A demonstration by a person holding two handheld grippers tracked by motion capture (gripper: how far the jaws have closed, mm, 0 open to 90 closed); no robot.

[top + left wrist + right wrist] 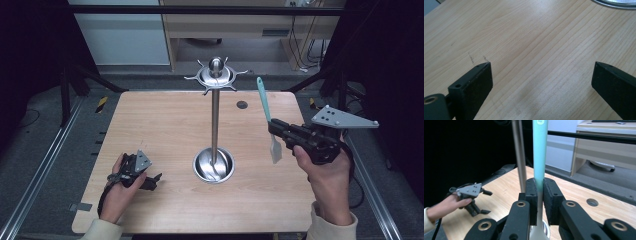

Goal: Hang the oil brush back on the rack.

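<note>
one teal-handled spatula [266, 116] upright between right tool [274, 129] pads

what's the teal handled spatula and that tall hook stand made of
The teal-handled spatula with the pale blade looks like plastic or silicone: a matte handle with a soft colour fade and a whitish, slightly translucent blade; which of the two is unclear. The tall silver hook stand with the round dish base looks like polished metal, likely stainless steel: mirror-like reflections on its pole, base and top ball.
</note>
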